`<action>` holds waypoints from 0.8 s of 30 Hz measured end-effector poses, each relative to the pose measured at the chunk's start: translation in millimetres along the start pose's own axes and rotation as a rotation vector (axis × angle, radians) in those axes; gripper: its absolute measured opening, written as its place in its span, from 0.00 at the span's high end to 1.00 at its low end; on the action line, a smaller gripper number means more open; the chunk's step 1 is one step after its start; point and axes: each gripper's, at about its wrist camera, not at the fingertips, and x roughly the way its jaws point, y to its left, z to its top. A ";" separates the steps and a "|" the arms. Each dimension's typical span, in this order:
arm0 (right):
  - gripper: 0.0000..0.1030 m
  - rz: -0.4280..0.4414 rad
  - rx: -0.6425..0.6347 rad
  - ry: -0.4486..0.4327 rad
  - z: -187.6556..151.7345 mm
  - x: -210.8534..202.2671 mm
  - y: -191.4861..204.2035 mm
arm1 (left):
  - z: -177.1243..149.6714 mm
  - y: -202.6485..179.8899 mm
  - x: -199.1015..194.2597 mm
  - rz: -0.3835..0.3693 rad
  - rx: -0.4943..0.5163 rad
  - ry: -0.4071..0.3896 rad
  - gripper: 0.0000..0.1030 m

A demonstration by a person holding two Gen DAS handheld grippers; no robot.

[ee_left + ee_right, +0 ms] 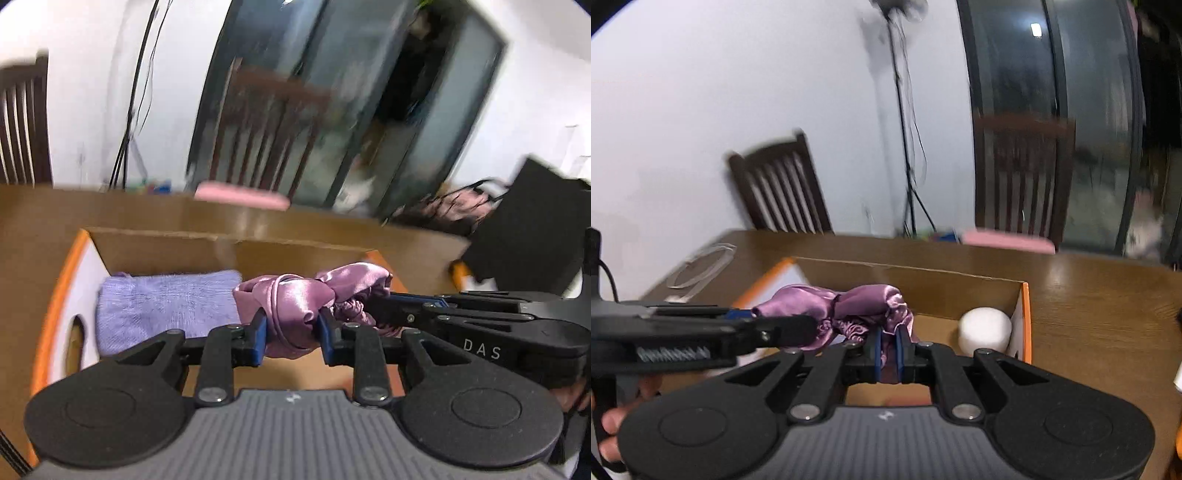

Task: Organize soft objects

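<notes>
A shiny purple satin scrunchie [295, 295] hangs over an open cardboard box [221, 236] with orange edges. My left gripper [291, 332] is shut on one bunched end of it. My right gripper [888, 347] is shut on the thin other end of the scrunchie [849, 306], its blue pads almost together. Each gripper shows in the other's view: the right gripper [391, 306] from the right side, the left gripper [764, 321] from the left side. Inside the box lie a lavender knitted cloth [166, 306] on the left and a white foam cylinder [984, 328] on the right.
The box sits on a brown wooden table [1089, 295]. A pink flat item [242, 197] lies at the far table edge. Dark wooden chairs [783, 188] stand behind. A black bag [535, 225] is at the right, a clear ring [701, 266] at the left.
</notes>
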 end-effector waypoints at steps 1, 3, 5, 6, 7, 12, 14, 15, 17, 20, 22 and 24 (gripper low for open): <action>0.93 -0.008 0.015 0.040 8.1 22.2 -9.1 | 5.3 5.2 17.0 0.021 -0.018 0.028 0.73; 0.93 -0.016 0.050 0.094 17.0 55.6 -22.4 | 12.2 11.9 44.3 0.065 -0.031 0.086 0.72; 0.92 -0.040 0.060 0.131 18.8 80.4 -29.2 | 14.7 17.5 64.6 0.121 0.000 0.155 0.68; 0.92 -0.051 0.058 0.151 19.1 90.7 -31.0 | 15.0 18.0 73.2 0.143 0.016 0.187 0.68; 0.92 -0.062 0.051 0.167 14.9 94.5 -30.2 | 13.9 18.5 77.6 0.162 0.020 0.202 0.63; 0.82 -0.142 0.013 0.217 5.5 106.4 -20.9 | 14.2 15.4 84.4 0.196 0.030 0.242 0.39; 0.80 -0.153 0.000 0.211 5.9 103.8 -16.8 | 16.1 14.1 74.5 0.205 0.027 0.216 0.36; 0.78 -0.151 0.005 0.207 6.1 101.7 -16.3 | 17.1 13.4 64.5 0.213 0.025 0.191 0.33; 0.68 -0.128 0.007 0.188 9.9 86.1 -13.6 | 18.7 15.9 45.2 0.197 0.037 0.155 0.30; 0.59 -0.143 -0.028 0.151 19.4 50.2 -6.4 | 25.4 12.2 2.8 0.183 0.048 0.114 0.30; 0.59 -0.155 -0.047 0.122 27.0 19.9 -0.6 | 32.6 7.7 -31.4 0.198 0.060 0.076 0.30; 0.57 -0.170 -0.062 0.080 34.4 -17.5 5.4 | 37.8 1.8 -67.6 0.215 0.078 0.035 0.29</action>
